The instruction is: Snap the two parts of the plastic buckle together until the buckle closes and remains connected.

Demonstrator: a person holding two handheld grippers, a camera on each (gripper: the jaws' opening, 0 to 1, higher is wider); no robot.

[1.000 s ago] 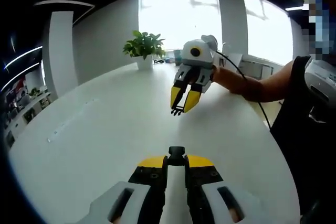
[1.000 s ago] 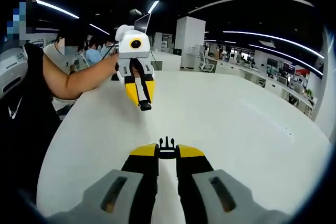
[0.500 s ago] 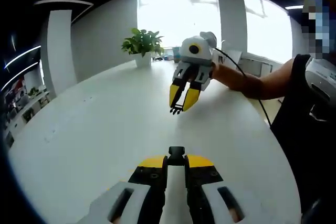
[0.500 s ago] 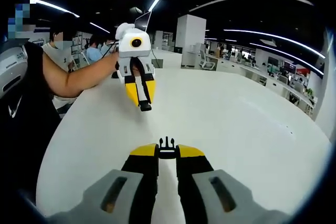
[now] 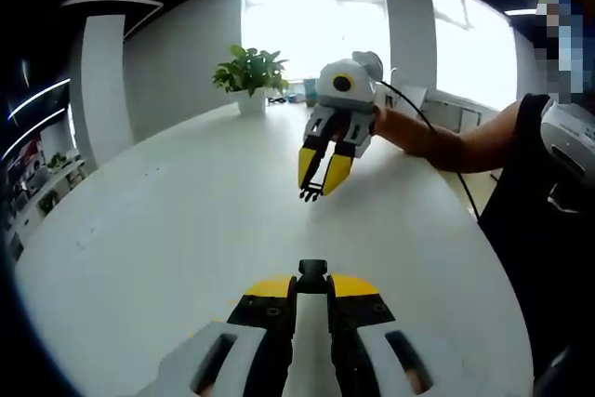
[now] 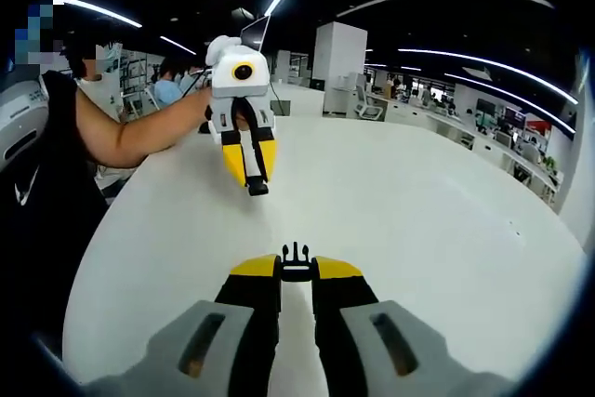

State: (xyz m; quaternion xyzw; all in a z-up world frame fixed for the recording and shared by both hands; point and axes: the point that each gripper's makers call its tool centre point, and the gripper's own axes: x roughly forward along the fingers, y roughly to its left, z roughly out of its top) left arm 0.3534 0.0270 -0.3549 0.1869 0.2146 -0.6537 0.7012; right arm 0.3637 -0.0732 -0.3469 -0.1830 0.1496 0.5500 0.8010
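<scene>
In the left gripper view my left gripper (image 5: 312, 278) is shut on the black socket half of the buckle (image 5: 312, 270), whose end pokes out between the yellow jaw tips. Facing it above the white table (image 5: 167, 230) is my right gripper (image 5: 314, 189), held by a hand. In the right gripper view my right gripper (image 6: 296, 265) is shut on the black pronged half of the buckle (image 6: 296, 255). My left gripper (image 6: 254, 181) hangs ahead and to the left, with the socket half (image 6: 257, 189) at its tips. The two halves are apart in the air.
A potted plant (image 5: 249, 76) stands at the table's far end by bright windows. A person in a black top (image 5: 539, 211) stands at the table's edge, an arm (image 6: 130, 137) reaching over it. Desks and chairs (image 6: 372, 109) lie beyond the table.
The facing gripper sits slightly higher and nearer the middle in each view than a second ago. Both buckle halves stay gripped and apart.
</scene>
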